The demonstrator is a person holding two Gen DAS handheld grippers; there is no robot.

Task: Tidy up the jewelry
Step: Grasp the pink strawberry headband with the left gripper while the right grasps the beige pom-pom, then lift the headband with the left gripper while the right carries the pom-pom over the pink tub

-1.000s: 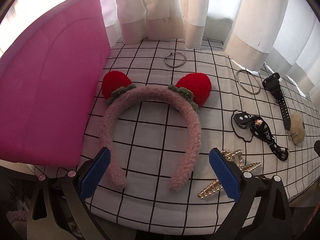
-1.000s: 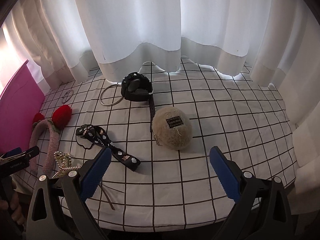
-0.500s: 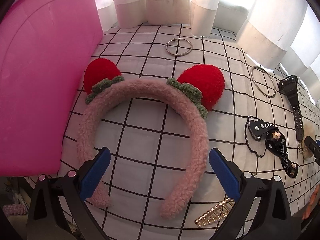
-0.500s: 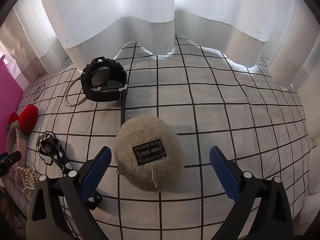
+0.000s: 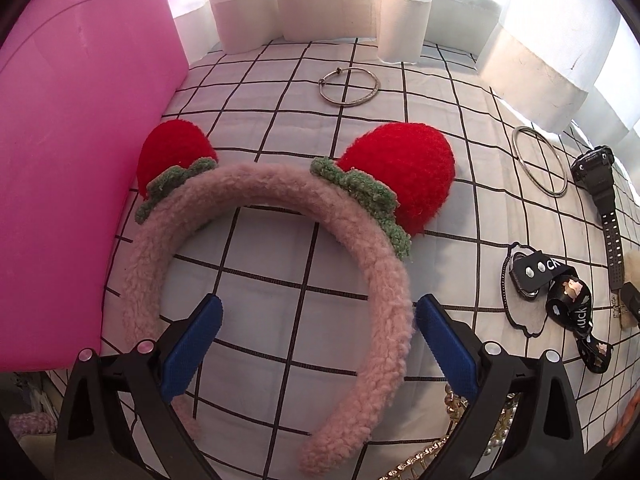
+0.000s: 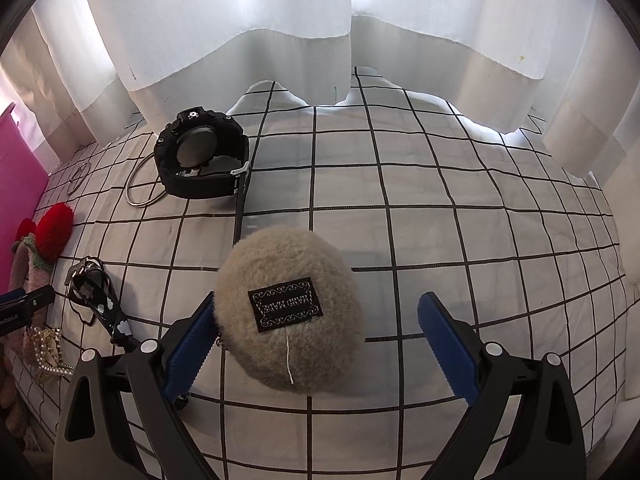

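Observation:
A fluffy pink headband (image 5: 360,264) with two red strawberry ears lies flat on the checked cloth. My left gripper (image 5: 318,344) is open, and the headband's right arm lies between its blue pads, untouched. A beige fluffy pouch (image 6: 289,316) with a black label lies in front of my right gripper (image 6: 318,344), which is open with its left pad next to the pouch's edge. A black watch (image 6: 202,160) and a thin silver hoop (image 6: 142,196) lie beyond the pouch. The headband also shows in the right wrist view (image 6: 38,244).
A pink box (image 5: 68,152) stands at the left. A silver bangle (image 5: 349,86), a second hoop (image 5: 540,160), a black printed strap (image 5: 560,296) and pearl clips (image 5: 456,436) lie on the cloth. White curtains (image 6: 320,20) hang behind. The left gripper shows in the right wrist view (image 6: 24,304).
Both grippers moved forward and down. The left one now straddles the headband's right arm. The right one has closed in on the fluffy pouch. Both stayed open.

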